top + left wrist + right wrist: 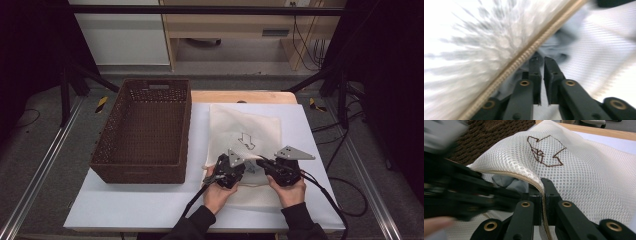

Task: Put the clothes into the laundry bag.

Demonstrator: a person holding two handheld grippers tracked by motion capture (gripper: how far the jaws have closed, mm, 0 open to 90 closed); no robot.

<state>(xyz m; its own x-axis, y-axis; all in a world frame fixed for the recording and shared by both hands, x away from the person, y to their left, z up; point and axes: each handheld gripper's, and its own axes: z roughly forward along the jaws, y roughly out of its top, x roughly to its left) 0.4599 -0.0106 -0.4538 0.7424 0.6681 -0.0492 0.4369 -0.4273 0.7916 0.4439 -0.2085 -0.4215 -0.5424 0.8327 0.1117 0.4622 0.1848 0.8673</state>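
The mesh laundry bag (pixel 574 165), soft, light and floppy, lies on the worktop (pixel 150 200). Right fingers (pixel 543 185) clamp its zipper hem (pixel 524 178), the firmest hold; left fingers (pixel 541 60), barely parted, grip nothing inside its mouth.

I am finding no words, brands or numbers that I can read anywhere. The one sign I am seeing is a brown outline figure (pixel 543 152) stitched on the cream mesh bag (pixel 584 177); in the high view it is showing as a small outlined shape (pixel 246 141) near the bag's (pixel 260 125) middle, above the grippers, roughly like an arrow pointing down. In the right gripper view it is looking like an angular, folded shape with smaller lines inside. I cannot tell what it is standing for.
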